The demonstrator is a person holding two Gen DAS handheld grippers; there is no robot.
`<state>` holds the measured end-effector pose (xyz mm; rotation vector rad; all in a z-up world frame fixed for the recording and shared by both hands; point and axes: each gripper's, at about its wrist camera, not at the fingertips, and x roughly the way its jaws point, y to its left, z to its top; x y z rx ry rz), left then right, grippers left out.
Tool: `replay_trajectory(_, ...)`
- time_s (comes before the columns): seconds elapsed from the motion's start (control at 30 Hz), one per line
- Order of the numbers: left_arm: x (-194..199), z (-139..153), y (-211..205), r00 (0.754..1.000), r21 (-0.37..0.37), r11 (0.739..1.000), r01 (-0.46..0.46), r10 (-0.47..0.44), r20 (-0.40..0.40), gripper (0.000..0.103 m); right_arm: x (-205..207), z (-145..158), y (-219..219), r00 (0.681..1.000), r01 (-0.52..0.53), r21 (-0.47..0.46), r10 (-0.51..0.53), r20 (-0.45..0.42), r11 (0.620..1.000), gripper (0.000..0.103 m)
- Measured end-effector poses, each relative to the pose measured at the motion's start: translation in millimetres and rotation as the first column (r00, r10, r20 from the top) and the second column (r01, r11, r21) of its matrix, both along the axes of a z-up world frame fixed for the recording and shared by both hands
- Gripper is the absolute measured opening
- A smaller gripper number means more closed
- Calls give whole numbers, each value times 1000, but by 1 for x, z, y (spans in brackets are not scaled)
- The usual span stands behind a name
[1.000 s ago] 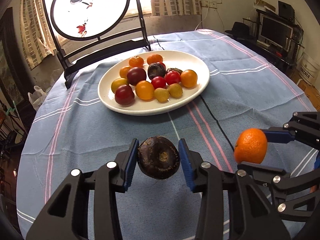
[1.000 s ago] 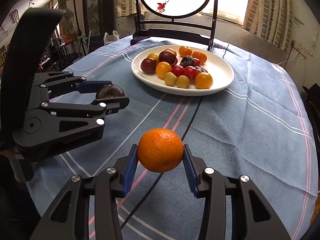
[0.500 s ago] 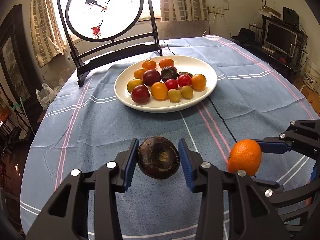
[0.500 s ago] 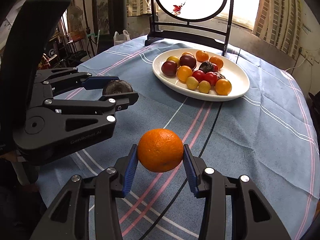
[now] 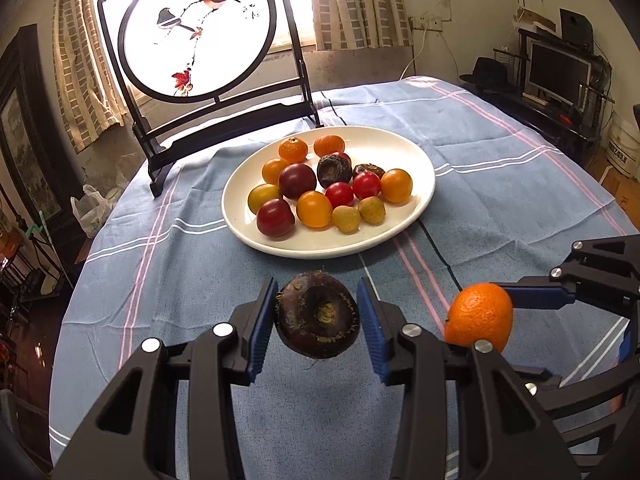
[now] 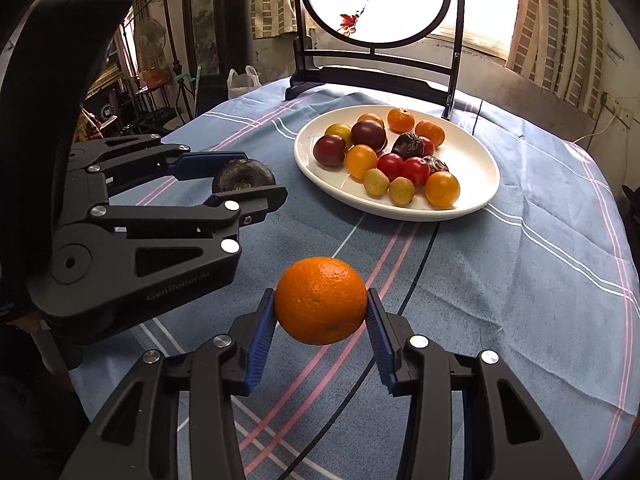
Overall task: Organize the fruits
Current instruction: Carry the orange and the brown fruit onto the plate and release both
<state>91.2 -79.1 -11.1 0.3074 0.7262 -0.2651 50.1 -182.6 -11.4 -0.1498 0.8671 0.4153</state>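
Fruits fill the white plate (image 5: 416,216) ahead; my left jaws (image 5: 318,322) clamp a dark water chestnut (image 5: 318,320), my right jaws (image 6: 320,307) an orange (image 6: 320,300), both above the desk (image 6: 520,280). Dropped carelessly, either could roll or scatter the crowded pile.

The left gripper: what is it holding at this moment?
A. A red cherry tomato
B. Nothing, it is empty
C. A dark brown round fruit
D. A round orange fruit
C. In the left wrist view the left gripper has its blue pads pressed on both sides of a dark brown round fruit, above the tablecloth; the orange sits in the right gripper.
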Motion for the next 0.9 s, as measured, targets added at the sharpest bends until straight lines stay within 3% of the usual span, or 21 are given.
replay_trajectory(0.27,34,20,-2,999,5,1000,-7,7,53,40,32,27,-13,997,21,4,-21,72,1000,45)
replay_trajectory(0.47,95,39,-4,996,-52,997,-65,68,57,40,94,46,-23,990,81,43,-85,110,996,45)
replay_trajectory(0.67,149,30,-10,990,-20,991,-136,137,43,40,171,38,-36,981,183,124,-190,48,975,45)
replay_trajectory(0.83,161,19,-19,988,45,990,-131,126,89,41,210,22,-39,969,245,126,-246,-8,961,46)
replay_trajectory(0.87,162,17,-19,988,48,990,-132,127,89,44,216,19,-39,970,245,121,-243,-26,962,46)
replay_trajectory(0.9,162,16,-18,988,44,990,-135,130,88,57,219,17,-39,968,251,121,-248,-36,960,47)
